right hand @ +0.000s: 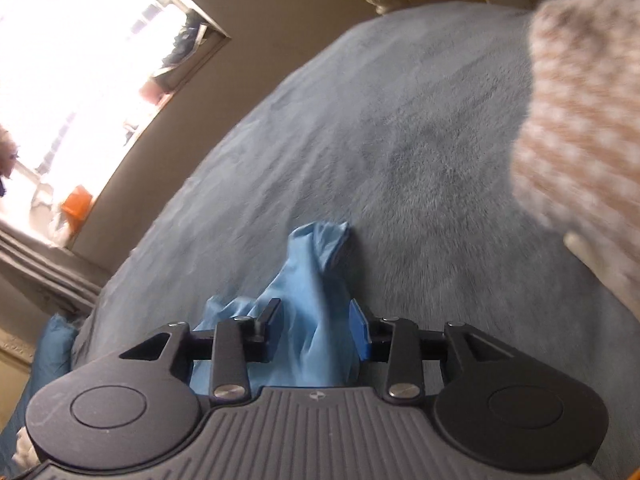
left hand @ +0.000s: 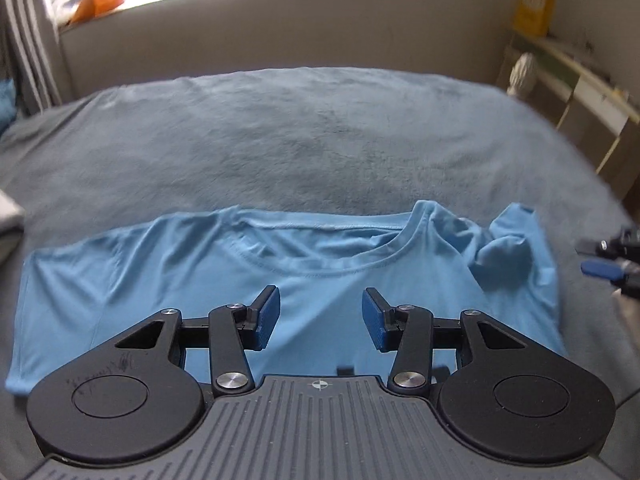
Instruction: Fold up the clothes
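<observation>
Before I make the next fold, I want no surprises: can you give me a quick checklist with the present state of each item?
1. Shirt lying on the blanket: ok.
2. Collar visible: ok.
3. Sleeve flat: not ok, bunched up.
4. Left gripper free of cloth: ok, jaws apart above the shirt.
5. Right gripper released: cannot tell; cloth sits between its jaws.
6. Hem straight: cannot tell, hidden.

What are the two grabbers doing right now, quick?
Left gripper: jaws open, nothing between them, above the shirt.
Right gripper: shirt cloth between the jaws, but whether they pinch it cannot be told.
</observation>
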`<control>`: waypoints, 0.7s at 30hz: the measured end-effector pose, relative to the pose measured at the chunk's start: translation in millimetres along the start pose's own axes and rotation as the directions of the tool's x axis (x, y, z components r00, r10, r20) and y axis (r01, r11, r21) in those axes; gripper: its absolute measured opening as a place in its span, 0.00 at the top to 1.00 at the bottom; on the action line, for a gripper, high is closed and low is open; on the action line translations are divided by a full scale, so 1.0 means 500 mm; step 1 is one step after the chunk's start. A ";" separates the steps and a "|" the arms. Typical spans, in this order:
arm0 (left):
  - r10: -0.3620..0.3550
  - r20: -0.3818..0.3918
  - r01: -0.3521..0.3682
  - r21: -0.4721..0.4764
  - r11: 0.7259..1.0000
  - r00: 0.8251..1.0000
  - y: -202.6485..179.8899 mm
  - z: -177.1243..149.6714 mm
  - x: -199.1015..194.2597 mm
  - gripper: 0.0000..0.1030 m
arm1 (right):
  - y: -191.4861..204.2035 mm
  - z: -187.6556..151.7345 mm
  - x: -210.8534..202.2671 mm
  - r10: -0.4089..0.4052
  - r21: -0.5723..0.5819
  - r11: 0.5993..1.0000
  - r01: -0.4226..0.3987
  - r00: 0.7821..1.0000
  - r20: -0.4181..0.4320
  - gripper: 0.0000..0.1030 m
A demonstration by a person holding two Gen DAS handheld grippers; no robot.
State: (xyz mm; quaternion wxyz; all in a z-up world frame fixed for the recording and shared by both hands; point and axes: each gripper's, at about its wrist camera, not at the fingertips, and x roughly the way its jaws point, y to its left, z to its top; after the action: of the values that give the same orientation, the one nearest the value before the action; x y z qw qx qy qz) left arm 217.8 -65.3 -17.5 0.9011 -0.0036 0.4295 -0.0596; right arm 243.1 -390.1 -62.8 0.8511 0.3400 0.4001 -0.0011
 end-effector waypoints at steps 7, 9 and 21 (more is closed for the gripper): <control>-0.111 0.007 0.111 -0.095 0.989 0.994 -0.104 0.024 0.103 0.57 | -0.008 0.055 0.113 0.017 0.014 1.000 -0.016 0.997 -0.070 0.60; -0.146 -0.002 0.145 -0.104 0.984 0.989 -0.140 0.021 0.132 0.57 | -0.015 0.063 0.138 0.041 0.019 0.999 -0.039 0.994 -0.096 0.60; -0.135 -0.076 0.126 -0.111 0.986 0.988 -0.215 0.007 0.228 0.62 | -0.065 0.038 0.063 0.202 -0.132 0.971 -0.199 0.979 0.010 0.96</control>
State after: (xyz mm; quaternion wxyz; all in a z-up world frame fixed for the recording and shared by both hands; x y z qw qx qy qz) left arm 280.3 -184.6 -97.2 0.8751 -0.0768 0.4680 -0.0958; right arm 268.4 -417.6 -94.5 0.8718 0.3223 0.3530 0.1073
